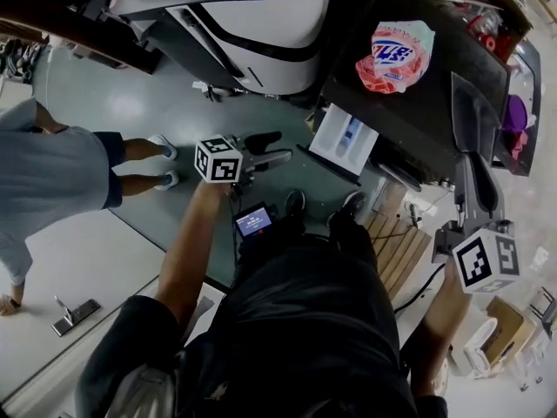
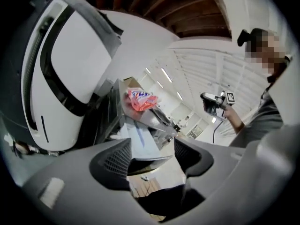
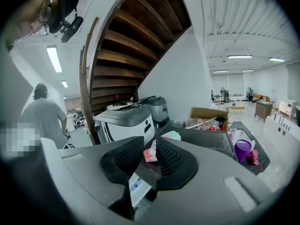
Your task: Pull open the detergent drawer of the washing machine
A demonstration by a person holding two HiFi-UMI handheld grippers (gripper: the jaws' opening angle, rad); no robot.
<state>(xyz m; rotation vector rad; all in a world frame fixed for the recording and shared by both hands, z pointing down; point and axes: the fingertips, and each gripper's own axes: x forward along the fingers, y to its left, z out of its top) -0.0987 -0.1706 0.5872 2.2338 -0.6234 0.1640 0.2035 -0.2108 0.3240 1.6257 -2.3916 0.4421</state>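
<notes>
The dark washing machine [image 1: 418, 103] stands at the upper right of the head view, with a pink detergent bag [image 1: 396, 55] on its top. Its white detergent drawer [image 1: 345, 139] juts out of the front, blue compartment showing. My left gripper [image 1: 277, 147] hangs to the left of the drawer, apart from it and open; its jaws [image 2: 152, 149] frame the drawer [image 2: 140, 142] with nothing between them. My right gripper [image 1: 474, 181] is raised at the machine's right side. Its jaws [image 3: 150, 149] stand a narrow gap apart around nothing, the bag [image 3: 151, 153] and drawer [image 3: 138, 187] showing beyond.
A white rounded machine [image 1: 261, 16] stands at top centre. A bystander [image 1: 52, 181] stands on the floor at the left. Wooden slats [image 1: 400, 246] lie by my feet, and cardboard boxes [image 1: 505, 329] at lower right. A wooden staircase [image 3: 126, 46] rises behind.
</notes>
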